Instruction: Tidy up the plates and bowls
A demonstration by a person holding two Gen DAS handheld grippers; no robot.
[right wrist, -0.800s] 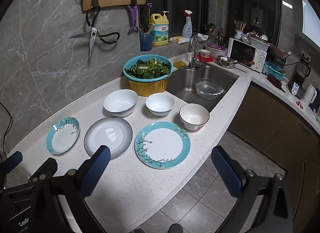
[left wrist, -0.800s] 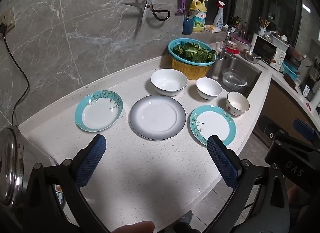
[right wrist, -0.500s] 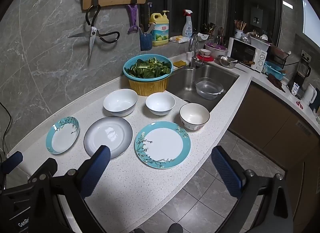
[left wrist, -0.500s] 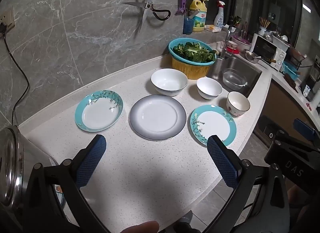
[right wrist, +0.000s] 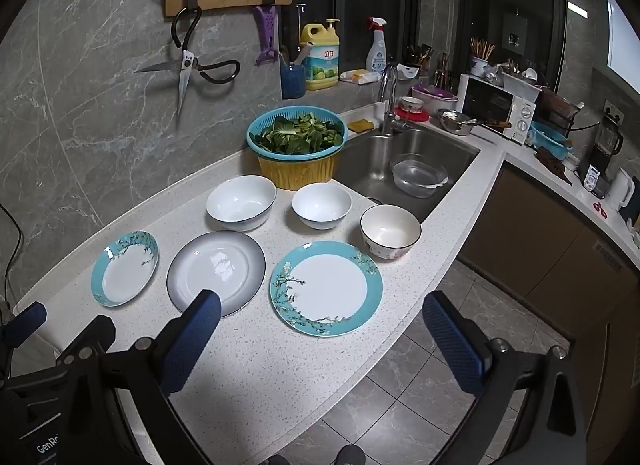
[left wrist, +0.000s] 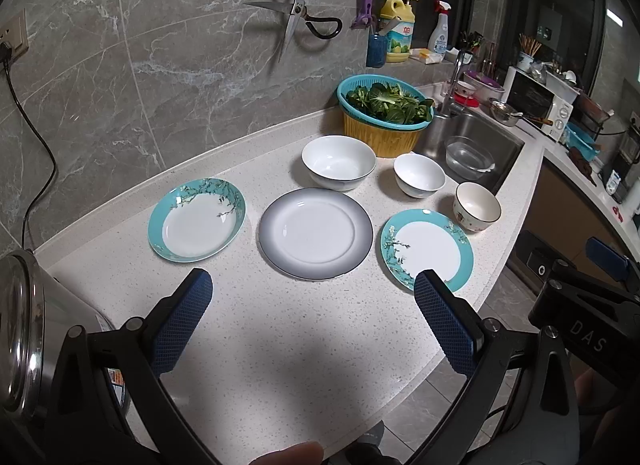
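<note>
Three plates lie in a row on the white counter: a small teal floral plate at the left, a grey-rimmed plate in the middle, a larger teal floral plate at the right. Behind them stand a large white bowl, a smaller white bowl and a cream bowl with a dark rim. My left gripper and right gripper are open and empty, hovering at the counter's front, apart from the dishes.
A teal colander of greens on a yellow basket stands behind the bowls. A sink with a clear bowl is to the right. A steel pot sits at the left. Scissors hang on the wall.
</note>
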